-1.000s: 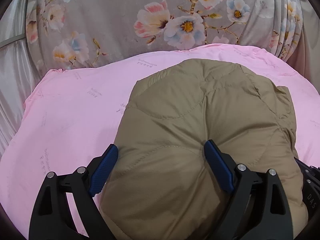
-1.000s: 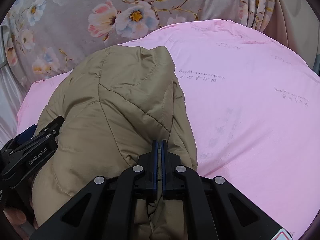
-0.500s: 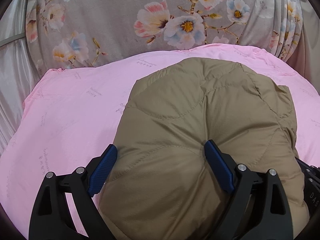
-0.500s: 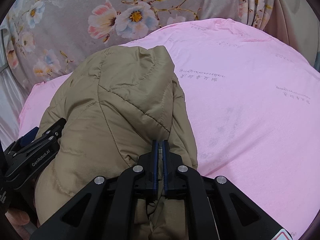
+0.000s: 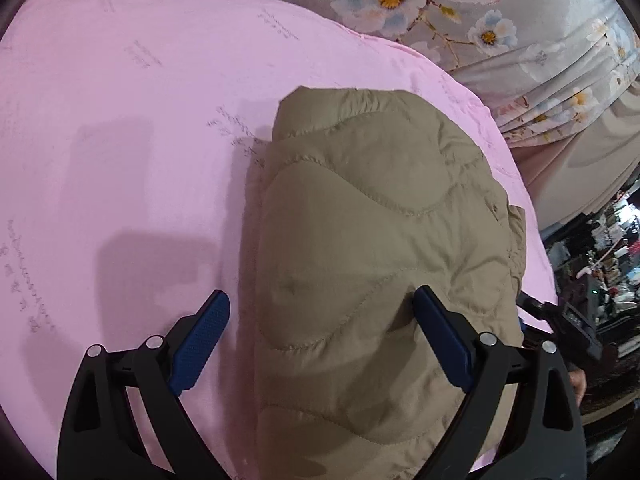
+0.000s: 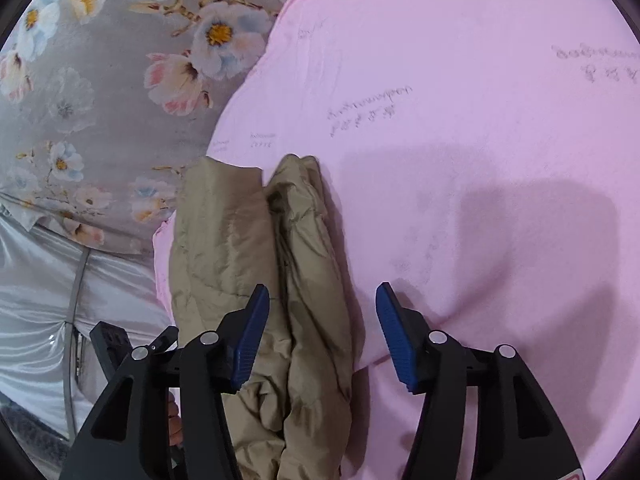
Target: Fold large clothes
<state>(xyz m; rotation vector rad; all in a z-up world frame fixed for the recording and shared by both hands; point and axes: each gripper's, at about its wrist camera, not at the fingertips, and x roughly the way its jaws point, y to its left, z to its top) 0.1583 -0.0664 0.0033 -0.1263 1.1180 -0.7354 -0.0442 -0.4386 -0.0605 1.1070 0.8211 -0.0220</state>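
A folded tan quilted jacket (image 5: 368, 248) lies on the pink sheet (image 5: 132, 128). My left gripper (image 5: 320, 336) is open, its blue pads straddling the jacket's near part; the right pad (image 5: 440, 340) presses into the fabric and the left pad (image 5: 200, 336) stands over the sheet. In the right wrist view the jacket (image 6: 280, 280) shows its stacked folded edge. My right gripper (image 6: 320, 332) is open, with the jacket's edge lying between its jaws, nearer the left pad (image 6: 250, 332).
Grey floral fabric (image 5: 460, 4) hangs behind the pink sheet and also shows in the right wrist view (image 6: 100, 92). Silvery cloth (image 6: 36, 300) lies lower left. A dark cluttered area (image 5: 600, 280) lies beyond the sheet's right edge.
My right gripper has opened and let go of the jacket's edge. Both views have swung, the left toward the right and the right toward the left. The left gripper stays open.
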